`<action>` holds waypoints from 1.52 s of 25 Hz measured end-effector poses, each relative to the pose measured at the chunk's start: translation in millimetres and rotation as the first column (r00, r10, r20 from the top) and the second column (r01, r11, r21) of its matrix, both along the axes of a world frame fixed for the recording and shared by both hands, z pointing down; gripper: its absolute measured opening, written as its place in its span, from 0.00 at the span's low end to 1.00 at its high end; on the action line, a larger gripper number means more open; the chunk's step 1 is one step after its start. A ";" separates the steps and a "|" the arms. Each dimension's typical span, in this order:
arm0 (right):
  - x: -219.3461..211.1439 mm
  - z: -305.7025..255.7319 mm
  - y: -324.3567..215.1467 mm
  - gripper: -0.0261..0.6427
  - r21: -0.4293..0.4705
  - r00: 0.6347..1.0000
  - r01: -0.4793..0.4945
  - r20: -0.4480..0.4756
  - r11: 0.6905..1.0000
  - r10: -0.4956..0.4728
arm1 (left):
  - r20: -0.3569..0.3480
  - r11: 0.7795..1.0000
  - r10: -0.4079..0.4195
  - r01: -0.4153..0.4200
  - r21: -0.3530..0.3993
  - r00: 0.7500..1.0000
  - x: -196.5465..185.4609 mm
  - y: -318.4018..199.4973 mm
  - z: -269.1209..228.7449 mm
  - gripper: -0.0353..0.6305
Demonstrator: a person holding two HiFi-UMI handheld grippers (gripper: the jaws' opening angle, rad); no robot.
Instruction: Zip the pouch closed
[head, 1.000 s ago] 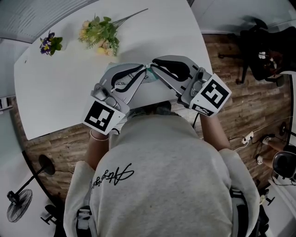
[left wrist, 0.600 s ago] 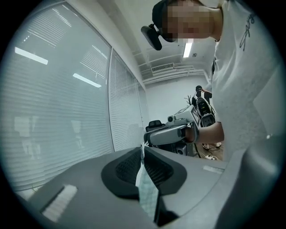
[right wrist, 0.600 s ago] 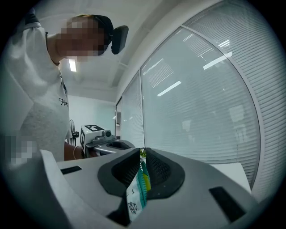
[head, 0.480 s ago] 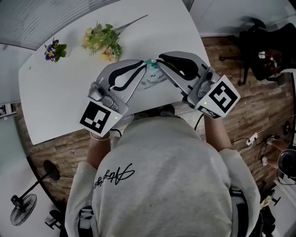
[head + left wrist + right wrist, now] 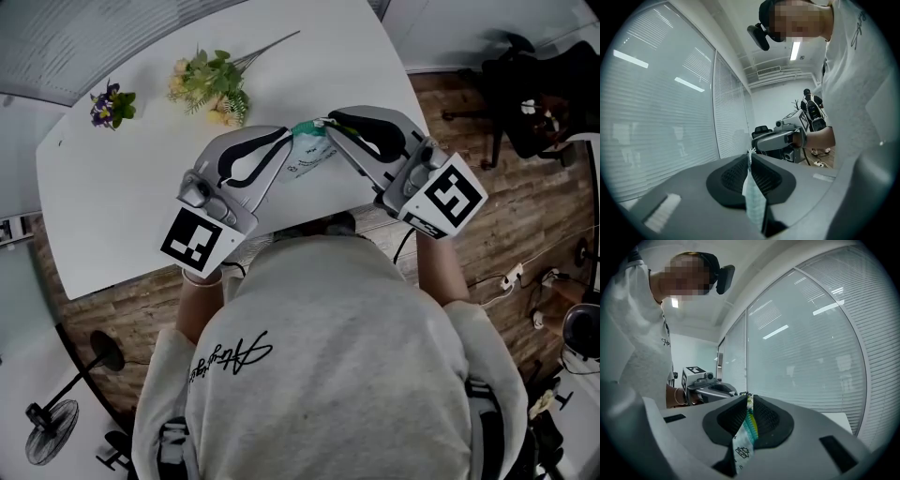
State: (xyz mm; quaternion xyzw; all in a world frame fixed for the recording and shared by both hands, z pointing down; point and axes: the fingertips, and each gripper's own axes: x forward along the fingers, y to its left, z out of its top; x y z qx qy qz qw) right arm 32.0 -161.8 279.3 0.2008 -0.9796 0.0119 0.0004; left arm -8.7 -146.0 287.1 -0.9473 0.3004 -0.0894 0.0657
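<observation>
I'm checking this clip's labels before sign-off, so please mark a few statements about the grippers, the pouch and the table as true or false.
1. The left gripper and the right gripper are both shut on the pouch. True.
2. The pouch lies flat on the table. False: it is held up between the two grippers, over the white table.
3. Two bunches of flowers lie on the table. True: a yellow bunch and a small purple bunch.
4. The flowers lie between the grippers. False: in the head view they lie farther up the table, apart from both grippers.
</observation>
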 end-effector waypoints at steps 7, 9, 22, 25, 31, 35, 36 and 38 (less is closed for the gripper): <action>-15.3 4.2 3.5 0.10 -0.003 1.000 -0.015 -0.017 1.000 0.015 | -0.007 0.999 0.029 -0.030 -0.016 1.000 -15.9 3.7 5.7 0.09; -19.9 5.6 4.9 0.10 -0.005 1.000 -0.020 -0.020 1.000 0.020 | -0.009 0.999 0.039 -0.040 -0.015 0.999 -20.7 4.4 6.4 0.09; -27.0 14.9 8.5 0.10 -0.016 0.992 -0.117 -0.039 0.993 0.117 | -0.035 0.994 0.101 -0.102 -0.032 0.994 -48.1 11.3 8.7 0.09; -28.0 16.6 9.7 0.10 -0.011 0.989 -0.141 -0.048 0.990 0.140 | -0.034 0.993 0.111 -0.112 -0.035 0.993 -56.3 11.9 8.8 0.09; -30.8 17.9 10.6 0.10 -0.009 0.981 -0.185 -0.053 0.983 0.185 | -0.029 0.990 0.137 -0.138 -0.029 0.990 -66.1 12.9 10.3 0.09; -35.0 18.8 12.9 0.10 -0.011 0.978 -0.202 -0.055 0.979 0.202 | -0.034 0.987 0.155 -0.156 -0.030 0.987 -71.2 13.5 10.2 0.09; -35.3 19.3 13.3 0.10 -0.012 0.976 -0.210 -0.056 0.978 0.209 | -0.036 0.987 0.158 -0.159 -0.032 0.987 -72.9 13.3 10.2 0.09; -34.6 20.6 12.8 0.10 -0.014 0.971 -0.232 -0.058 0.973 0.231 | -0.050 0.987 0.153 -0.155 -0.039 0.987 -78.6 11.6 10.4 0.09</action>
